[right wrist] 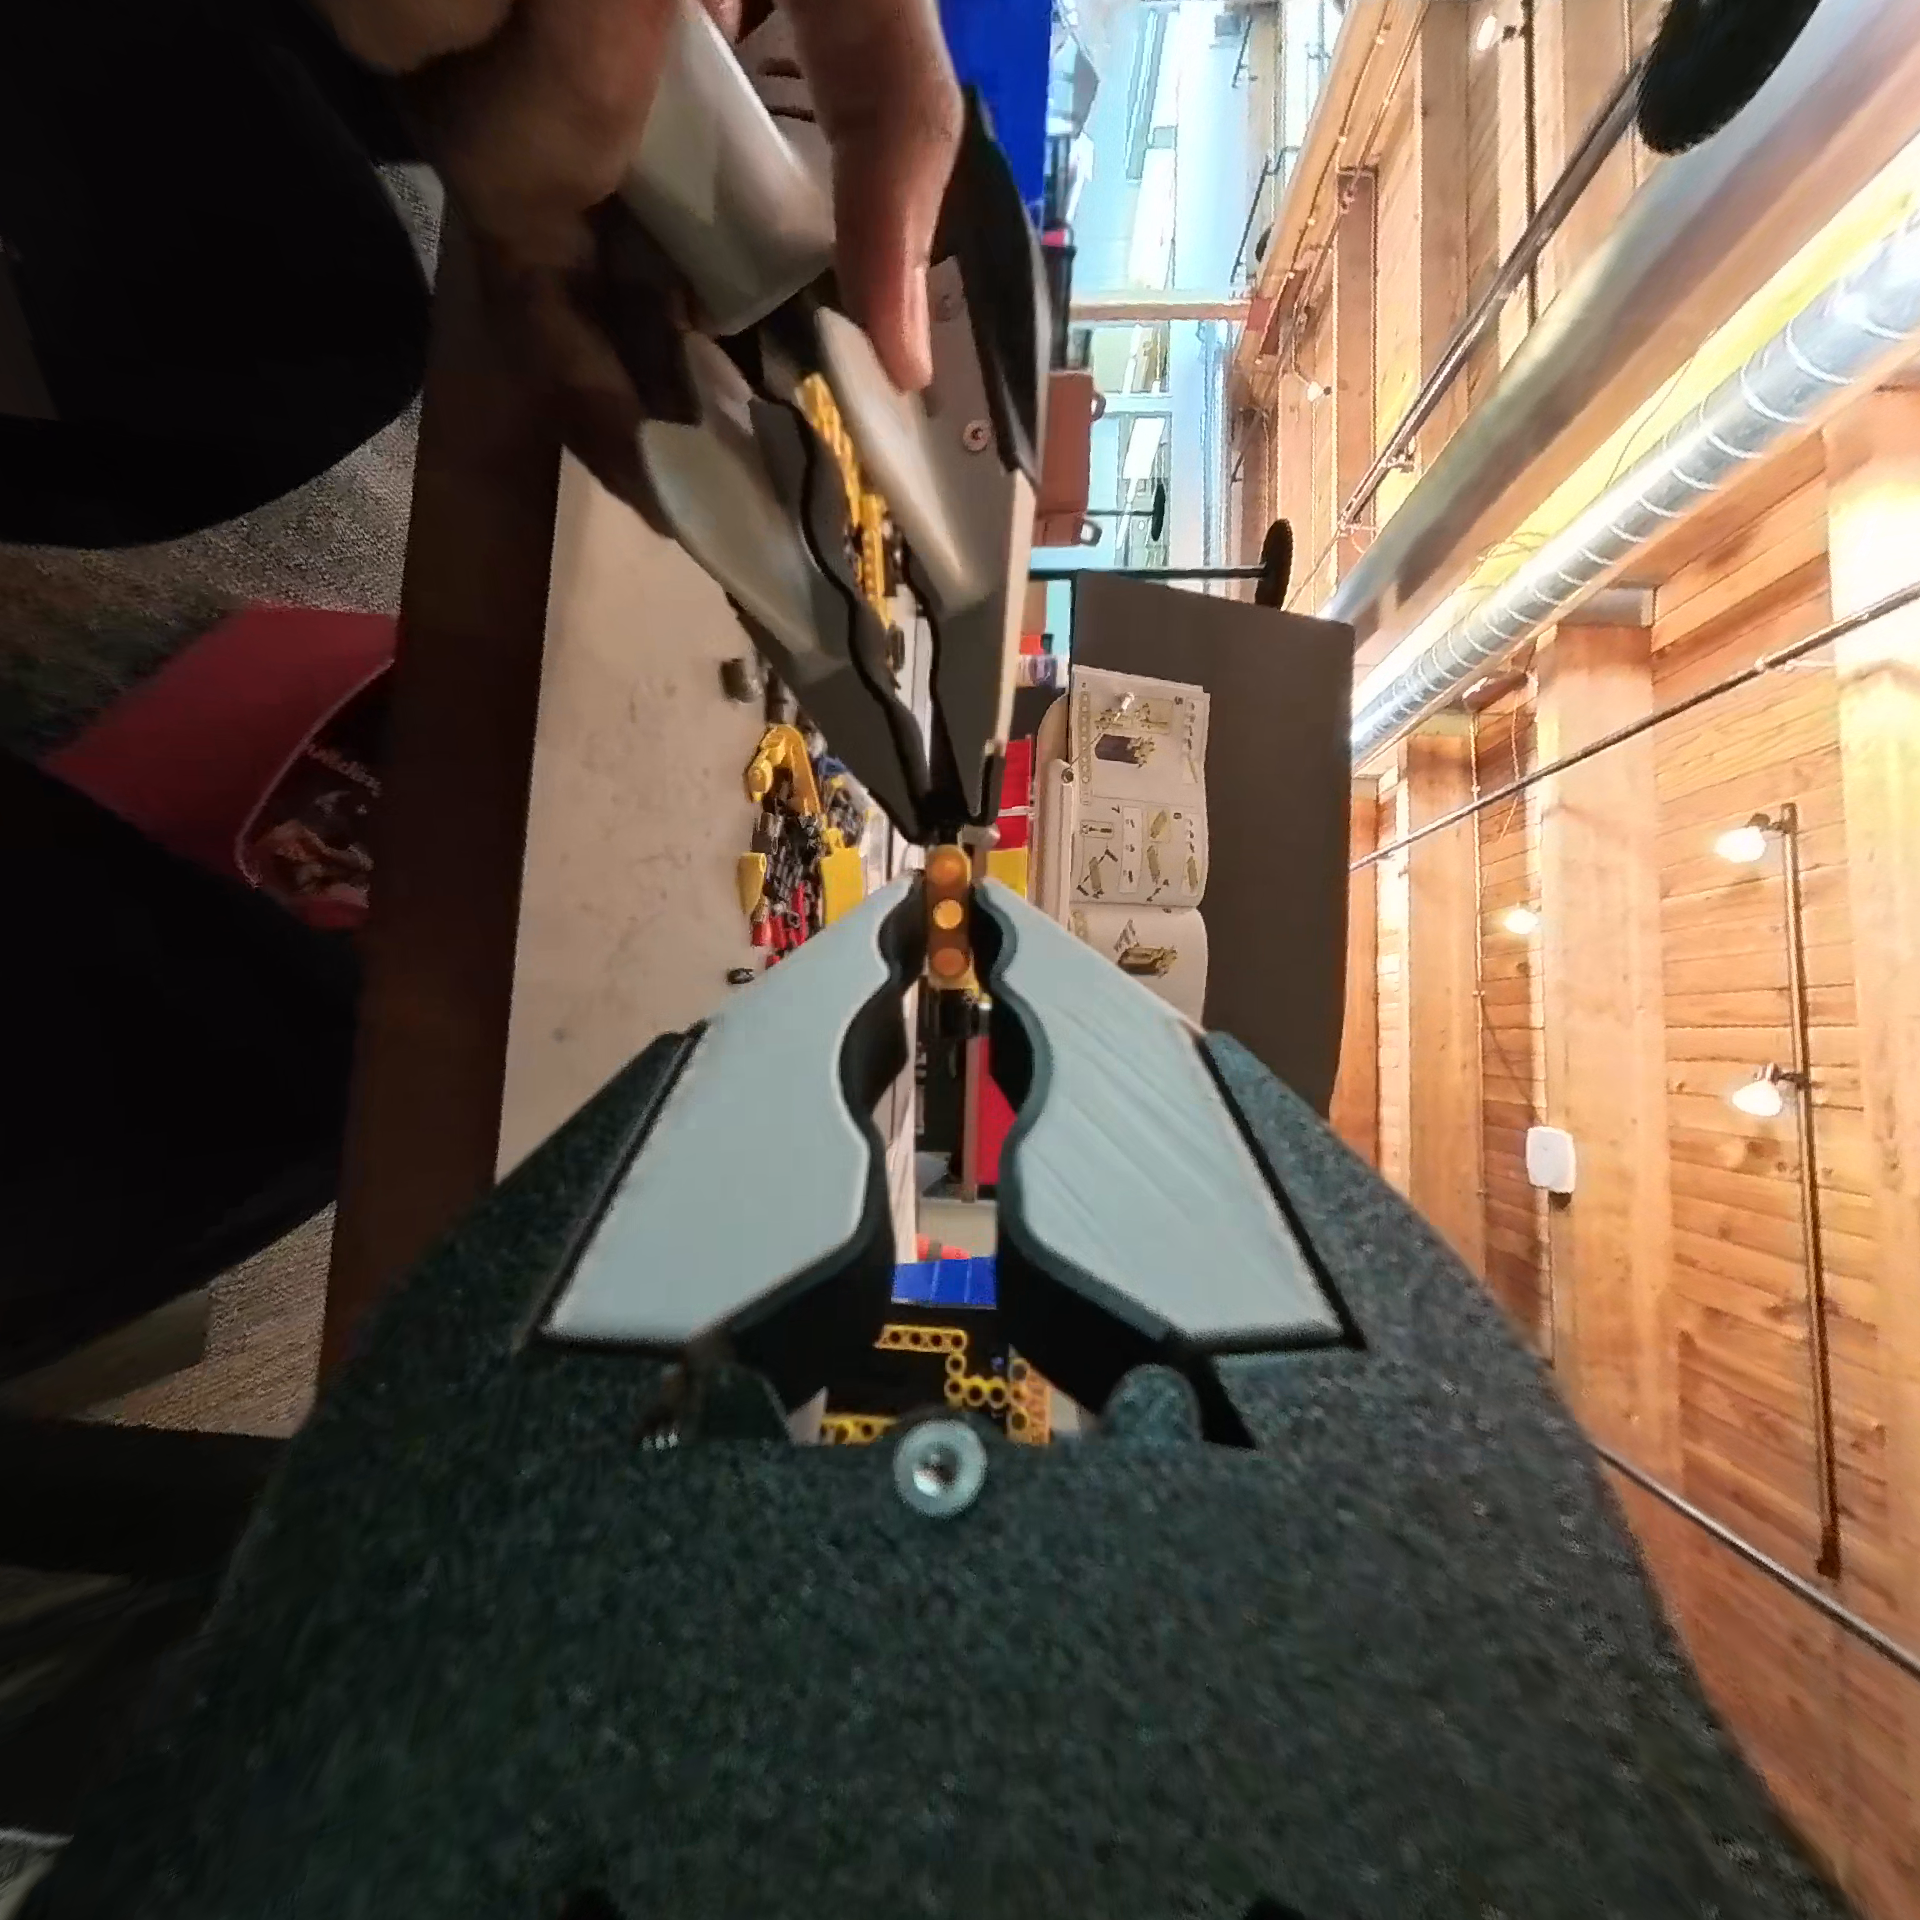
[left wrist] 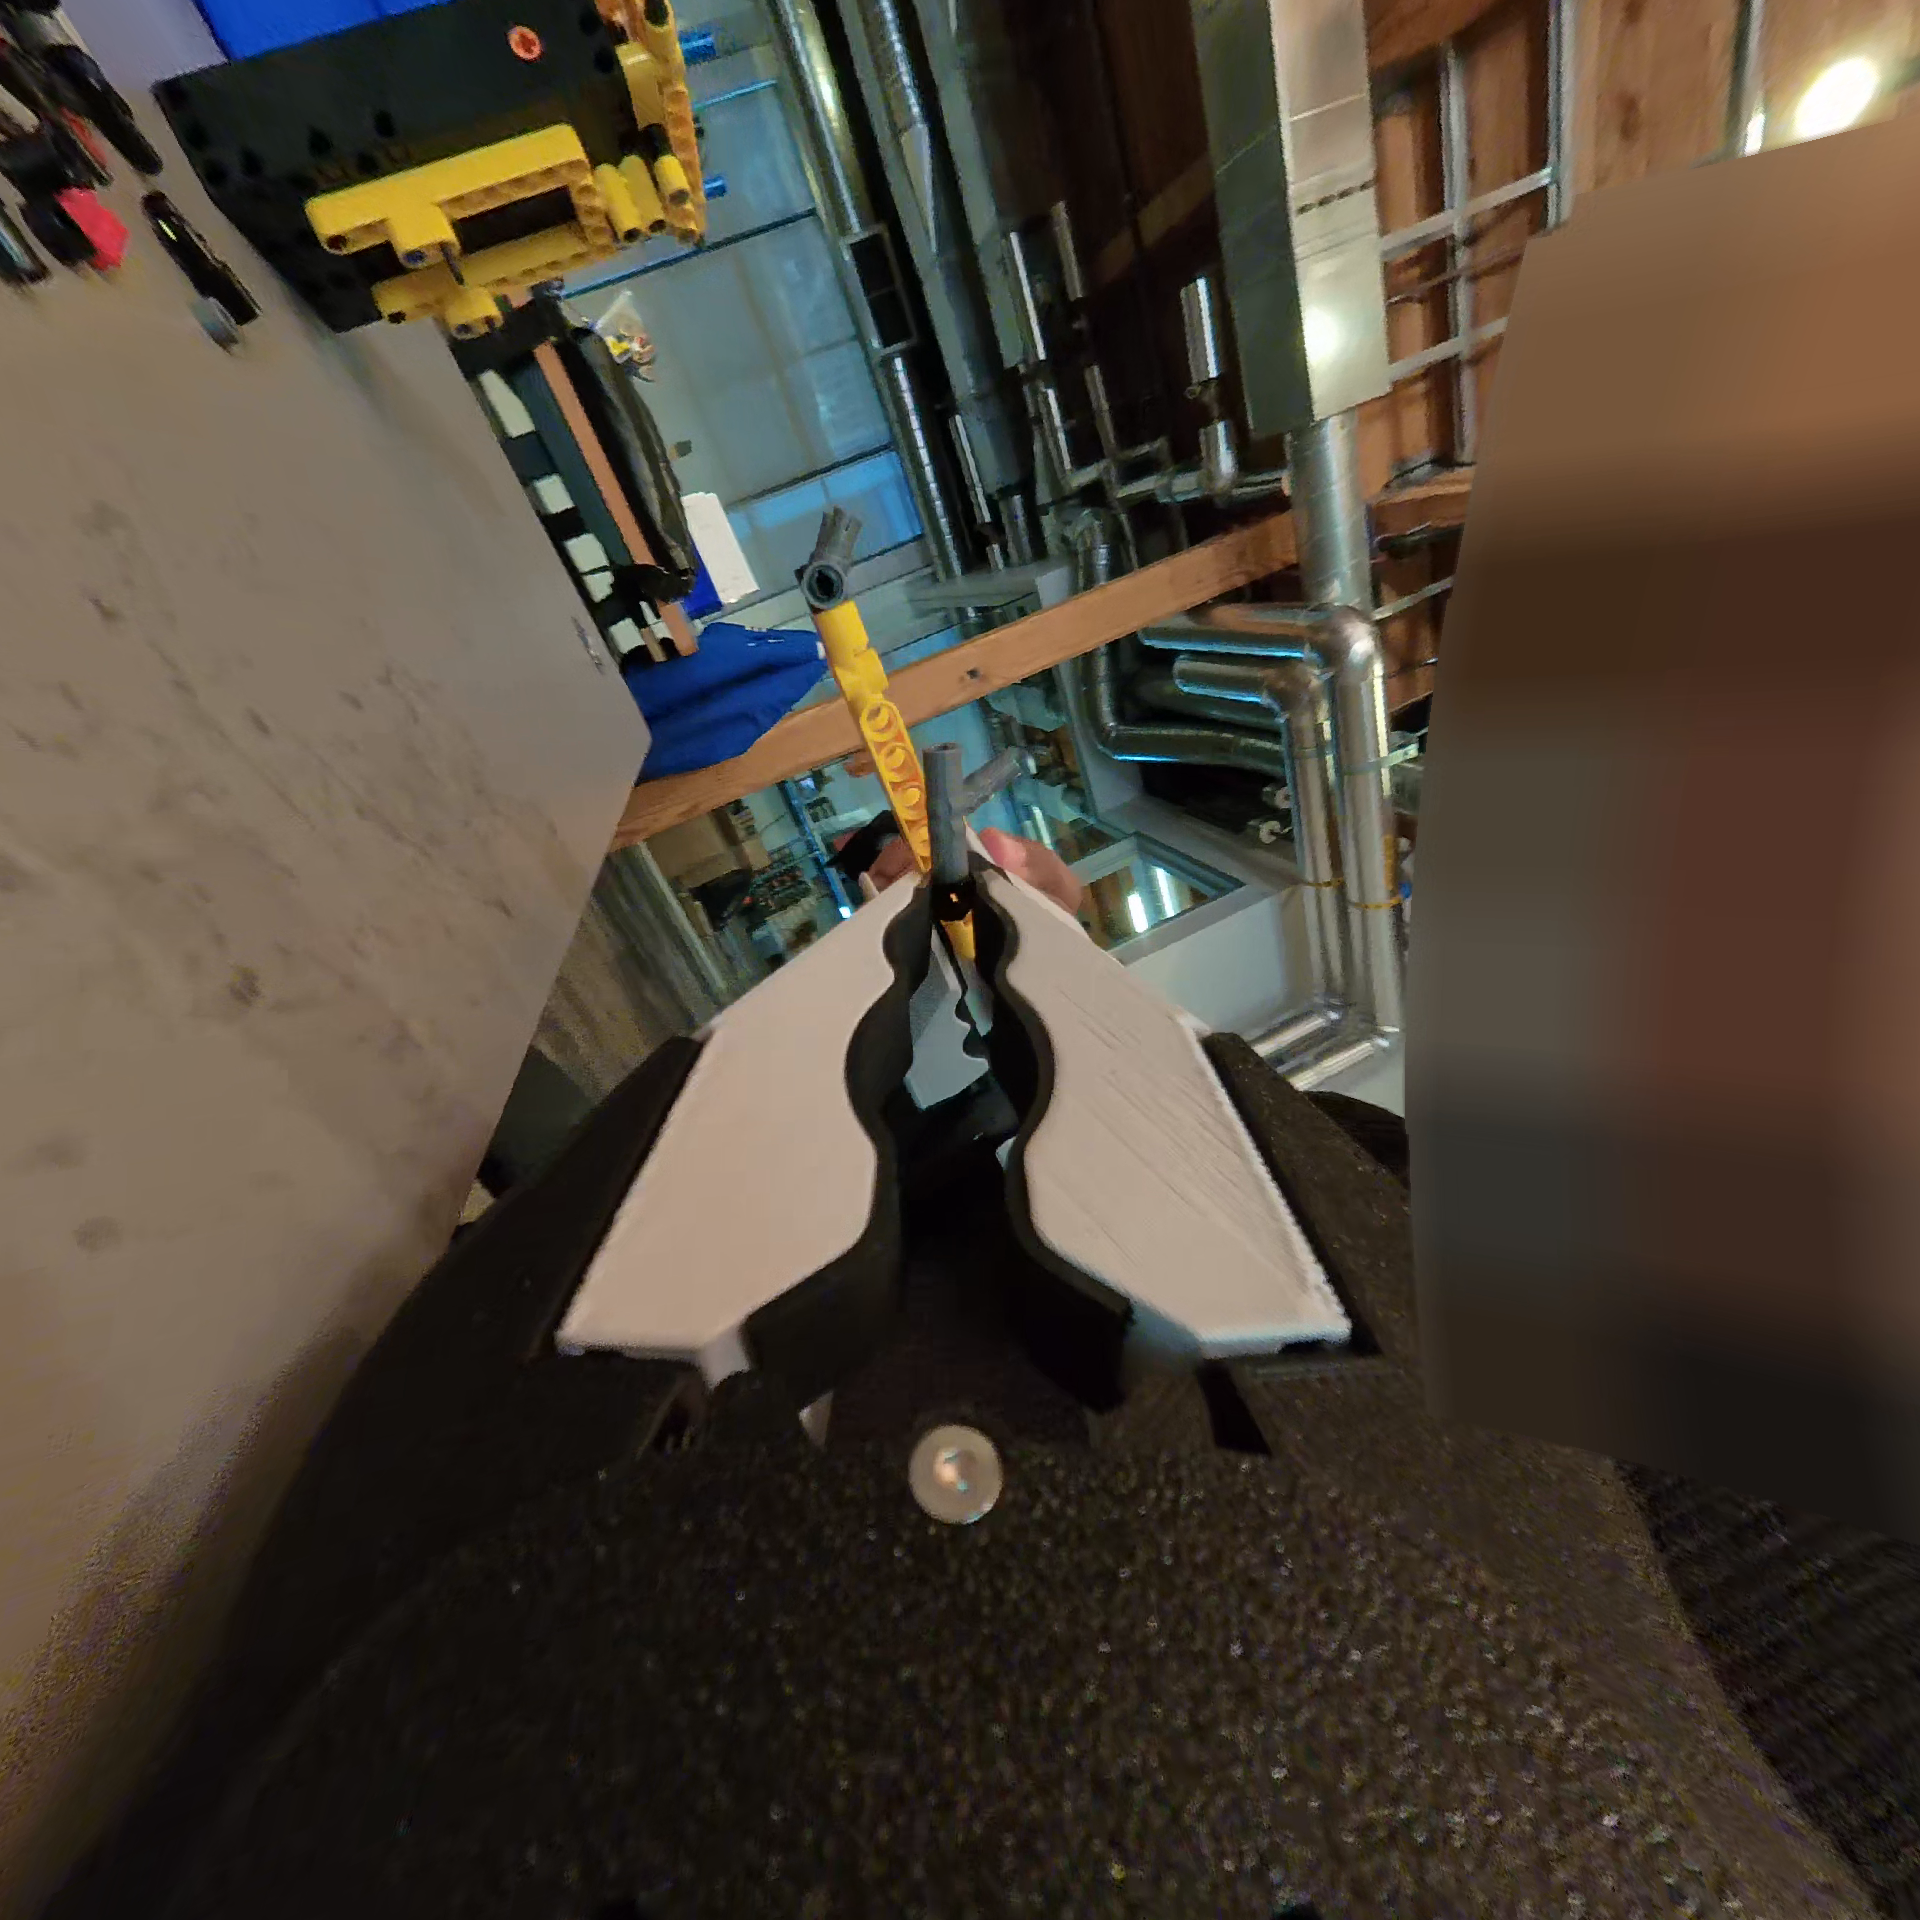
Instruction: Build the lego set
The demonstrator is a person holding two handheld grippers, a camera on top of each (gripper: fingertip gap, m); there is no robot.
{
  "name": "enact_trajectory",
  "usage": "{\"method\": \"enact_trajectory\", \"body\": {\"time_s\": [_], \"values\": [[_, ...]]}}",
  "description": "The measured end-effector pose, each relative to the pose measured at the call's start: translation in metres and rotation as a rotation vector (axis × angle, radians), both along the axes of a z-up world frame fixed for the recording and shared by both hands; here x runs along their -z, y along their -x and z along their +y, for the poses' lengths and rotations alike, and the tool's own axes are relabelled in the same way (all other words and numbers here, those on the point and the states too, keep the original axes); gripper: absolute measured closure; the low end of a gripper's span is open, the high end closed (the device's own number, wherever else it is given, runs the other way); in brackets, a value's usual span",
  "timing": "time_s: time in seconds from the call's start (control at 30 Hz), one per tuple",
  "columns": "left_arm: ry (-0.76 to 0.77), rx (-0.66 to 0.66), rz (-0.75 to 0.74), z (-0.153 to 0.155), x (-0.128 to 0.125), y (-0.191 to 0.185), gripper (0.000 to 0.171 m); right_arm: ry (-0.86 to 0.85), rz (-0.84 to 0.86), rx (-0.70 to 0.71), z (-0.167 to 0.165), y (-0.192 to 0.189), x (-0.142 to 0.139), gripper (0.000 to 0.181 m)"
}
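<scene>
At frame centre our left claw [left wrist: 951, 894] is clenched on a yellow beam [left wrist: 878, 717] carrying grey connectors [left wrist: 951, 800], lifted clear of the table [left wrist: 260, 727]. Our right claw [right wrist: 948, 914] grips the beam's other end [right wrist: 948, 920], tip to tip, so it seems steadied from both sides.

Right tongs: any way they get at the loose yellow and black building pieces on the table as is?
Probably not: the right tongs are shut on a yellow holed beam, tip to tip with the left tongs; the loose pieces lie beyond.
</scene>
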State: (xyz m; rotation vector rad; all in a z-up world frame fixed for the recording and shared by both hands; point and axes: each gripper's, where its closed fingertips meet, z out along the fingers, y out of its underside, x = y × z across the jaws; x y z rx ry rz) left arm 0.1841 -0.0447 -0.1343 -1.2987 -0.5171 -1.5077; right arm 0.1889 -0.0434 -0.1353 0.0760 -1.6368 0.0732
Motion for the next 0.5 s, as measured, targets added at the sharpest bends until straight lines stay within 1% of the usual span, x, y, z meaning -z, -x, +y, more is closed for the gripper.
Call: {"method": "enact_trajectory", "body": {"time_s": [0.17,0.23,0.4,0.5], "values": [[0.036,-0.024,0.150,-0.0010,0.0046,0.0003,0.167,0.003,-0.023,-0.045,-0.0016,0.0005,0.0040,0.175],[0.038,-0.040,0.196,-0.0014,0.0042,0.0004,0.167,0.041,-0.039,-0.056,-0.0020,0.0007,0.0038,0.175],[0.013,-0.049,0.239,-0.0032,-0.0013,-0.0002,0.167,0.115,-0.053,-0.088,-0.0040,0.0004,-0.0009,0.175],[0.003,-0.048,0.236,-0.0048,-0.0023,-0.0004,0.167,0.115,-0.063,-0.113,-0.0059,0.0003,-0.0022,0.175]]}}
